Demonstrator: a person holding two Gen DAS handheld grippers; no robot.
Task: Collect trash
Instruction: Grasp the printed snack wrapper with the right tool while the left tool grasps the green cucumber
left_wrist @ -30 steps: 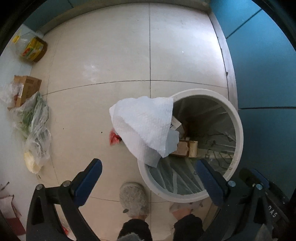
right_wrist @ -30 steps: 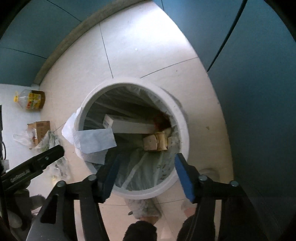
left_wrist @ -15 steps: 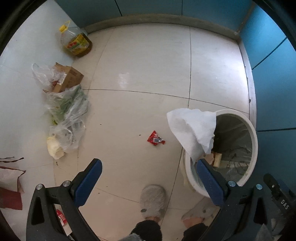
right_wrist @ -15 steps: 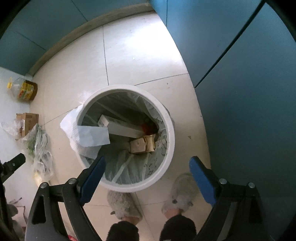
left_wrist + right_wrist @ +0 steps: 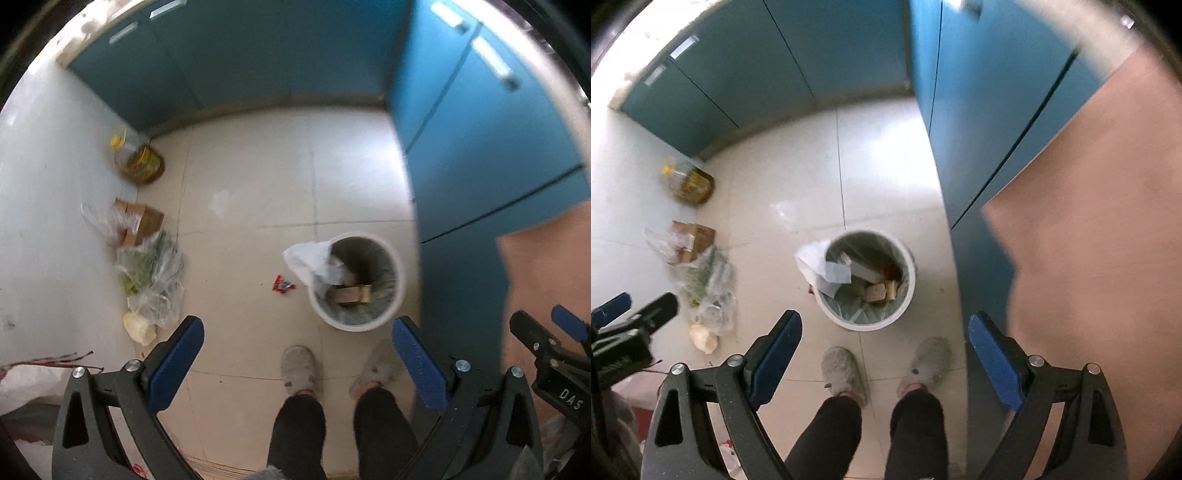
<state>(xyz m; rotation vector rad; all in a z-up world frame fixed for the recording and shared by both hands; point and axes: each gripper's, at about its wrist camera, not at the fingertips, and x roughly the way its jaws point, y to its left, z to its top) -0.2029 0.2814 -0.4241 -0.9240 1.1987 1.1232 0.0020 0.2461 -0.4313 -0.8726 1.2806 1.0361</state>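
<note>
Both held high over the tiled floor [image 5: 258, 192], left gripper [image 5: 295, 365] and right gripper [image 5: 882, 354] with fingers spread wide and holding nothing. Below, white trash bin [image 5: 391, 295] standing beside the blue cabinets [image 5: 480, 155], white tissue [image 5: 306, 258] draped over its left rim, cardboard scraps [image 5: 881, 291] inside. Just left of the bin on the floor, small red wrapper [image 5: 282, 284]; farther left by the wall, plastic bags [image 5: 151, 280], cardboard box [image 5: 142, 221] and oil bottle [image 5: 138, 162].

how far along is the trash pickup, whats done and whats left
Done: the white bin already holds boxes, with a paper towel draped over its rim. In hand: nothing; the left gripper and right gripper are both open and empty, well above the floor. Left: the red wrapper beside the bin, and maybe the plastic bags and cardboard box by the wall.
</note>
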